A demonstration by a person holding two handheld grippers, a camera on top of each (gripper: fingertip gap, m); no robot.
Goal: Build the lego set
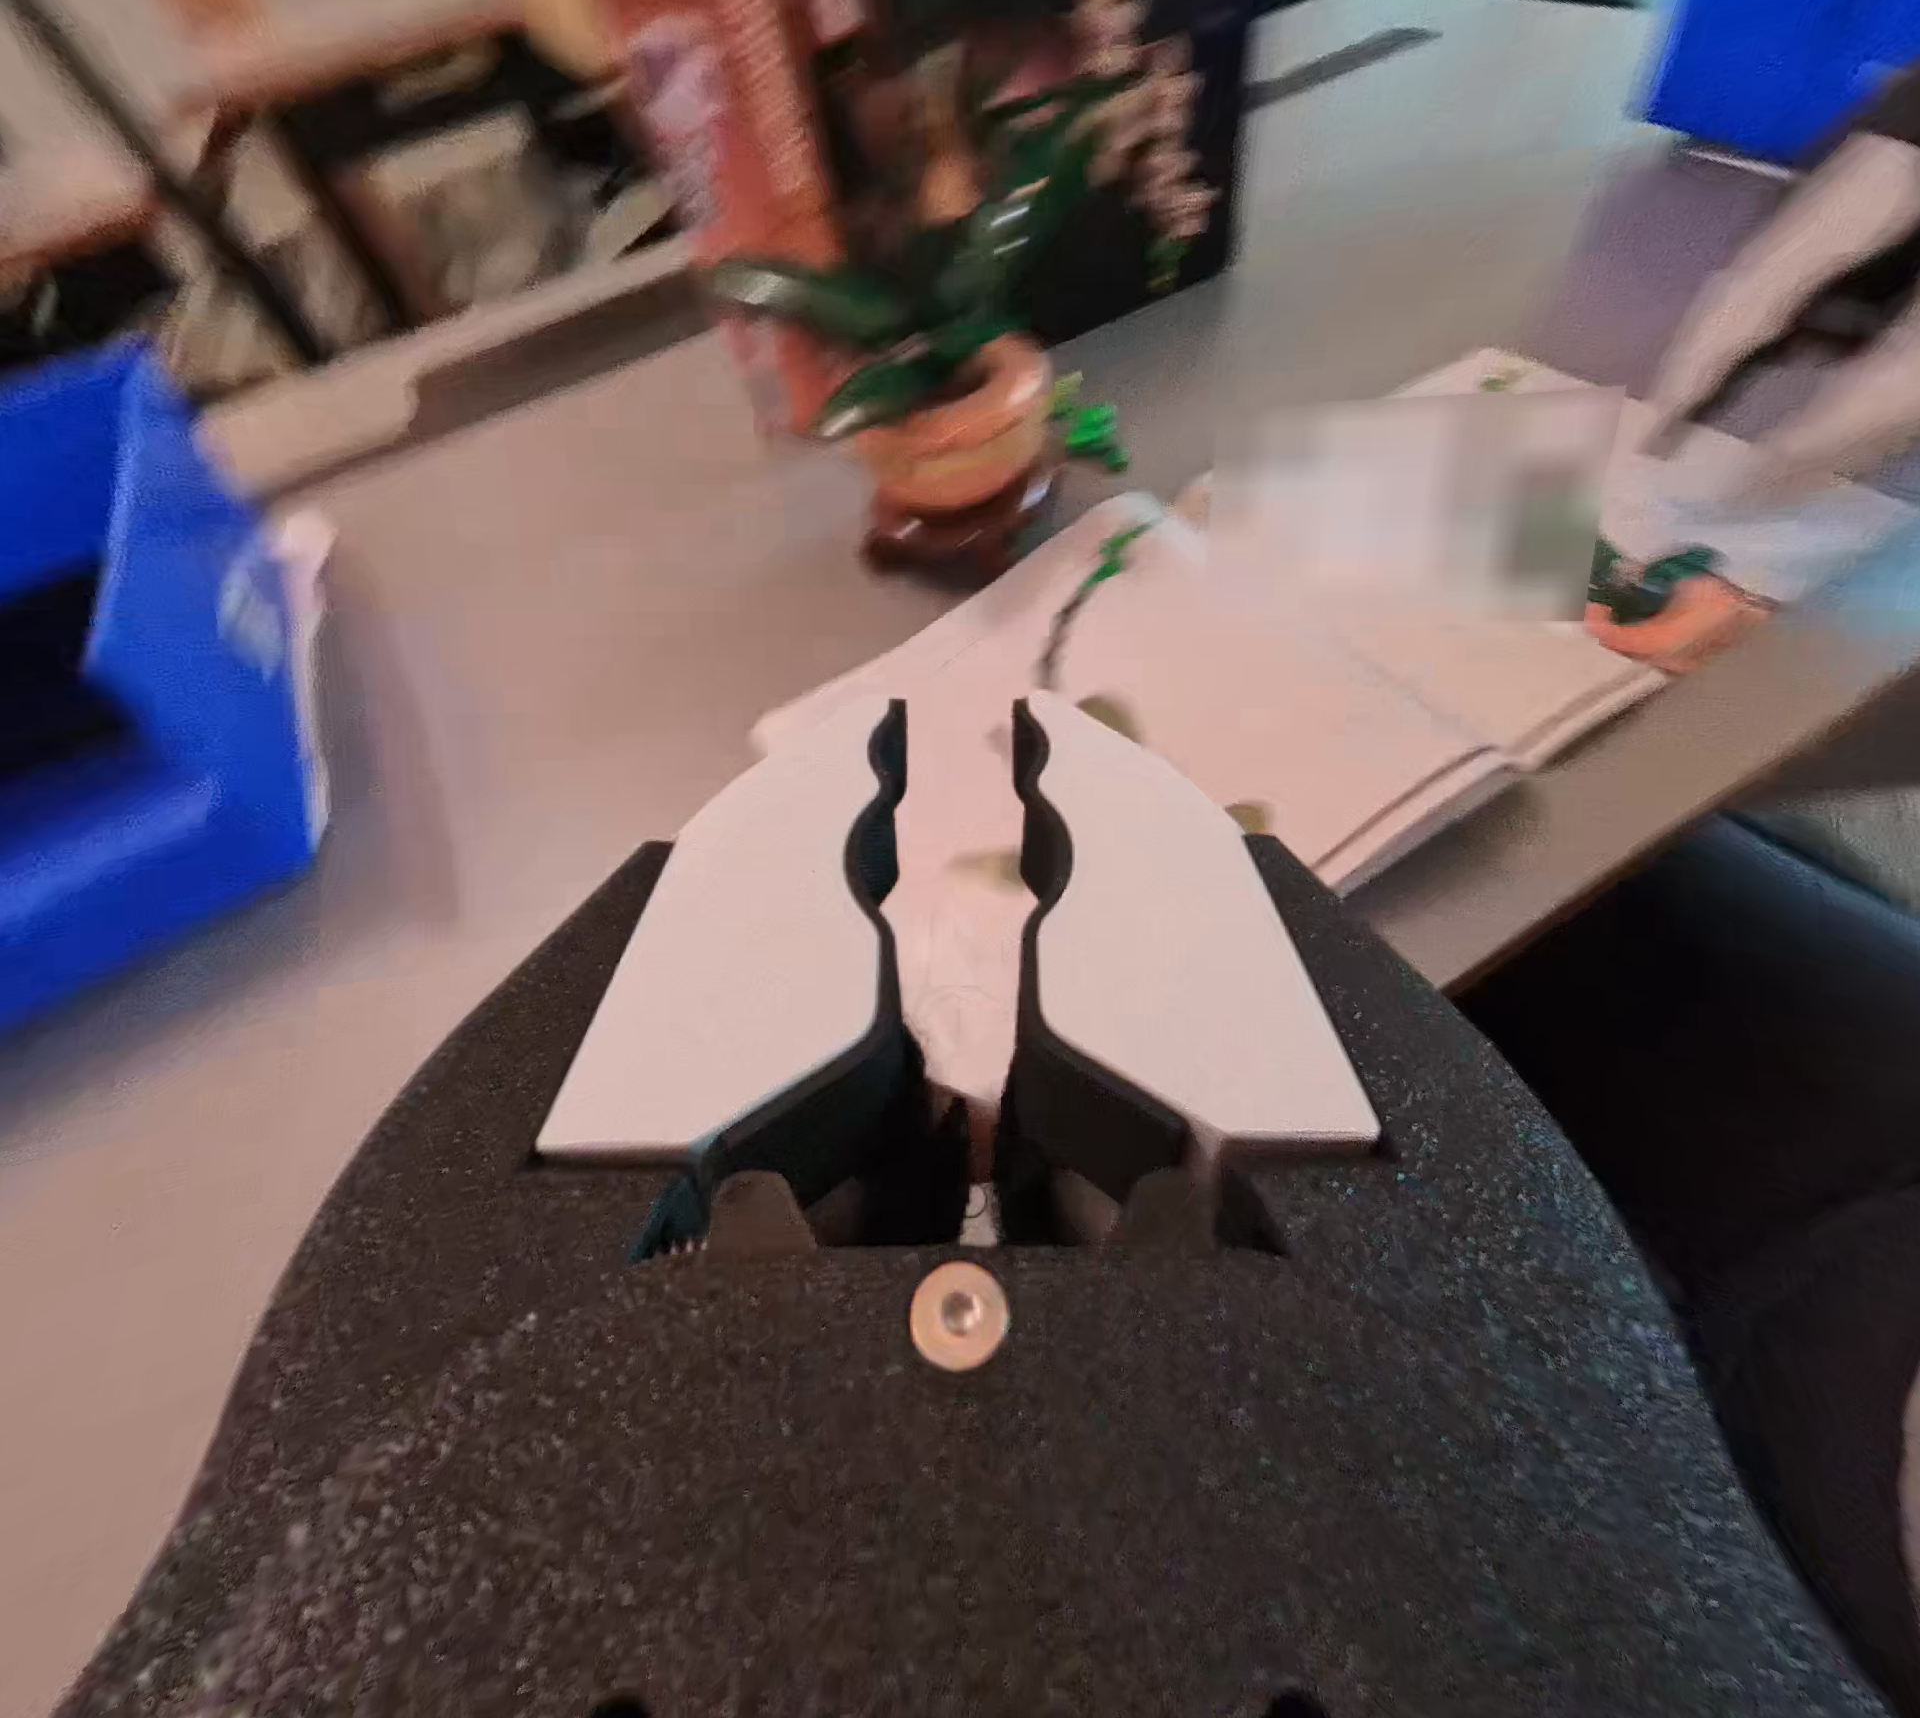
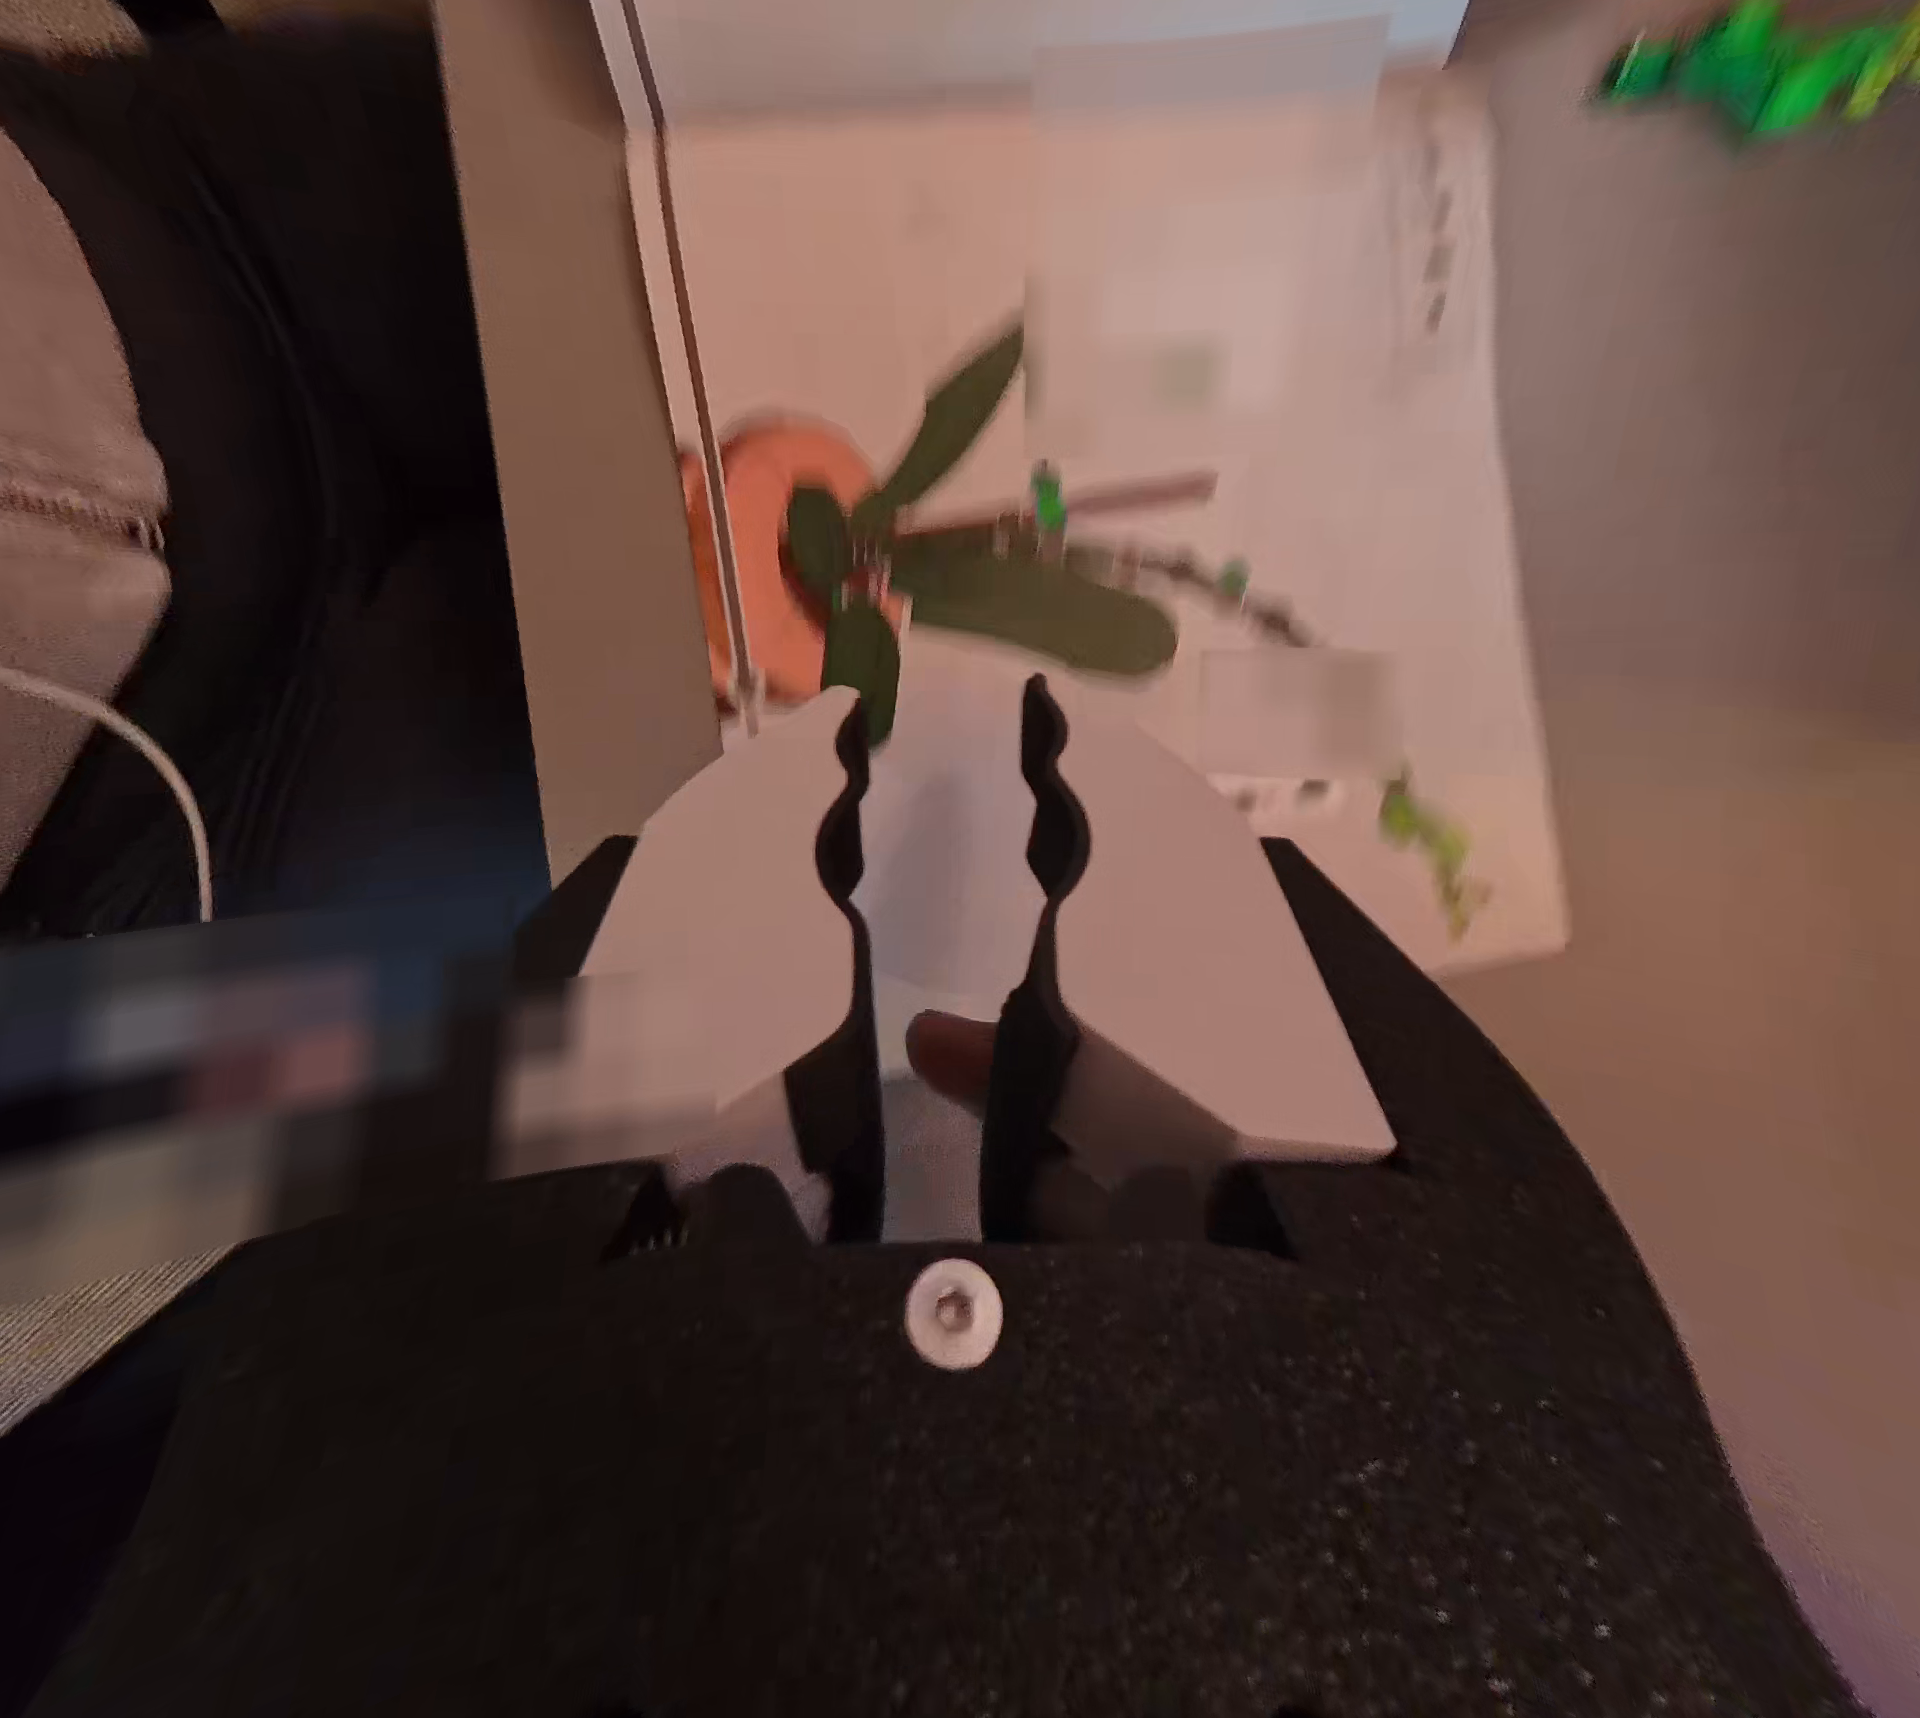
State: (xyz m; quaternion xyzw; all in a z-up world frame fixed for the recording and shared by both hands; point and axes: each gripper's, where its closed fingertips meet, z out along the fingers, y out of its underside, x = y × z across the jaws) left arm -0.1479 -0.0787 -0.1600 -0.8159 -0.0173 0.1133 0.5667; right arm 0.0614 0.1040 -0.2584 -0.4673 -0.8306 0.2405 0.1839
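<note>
Both views are blurred by motion. The left gripper (image 1: pixel 954 712) is parted with nothing between its 2 fingers; it hangs over the near corner of an open booklet (image 1: pixel 1299 681) on a grey table (image 1: pixel 582 629). At 12 o'clock from it stands a potted plant (image 1: pixel 945 421), and a blue bin (image 1: pixel 177 681) is at 9 o'clock. The right gripper (image 2: pixel 940 697) is also released and bare, above the booklet page, where a printed picture of a plant lies at 12 o'clock.
</note>
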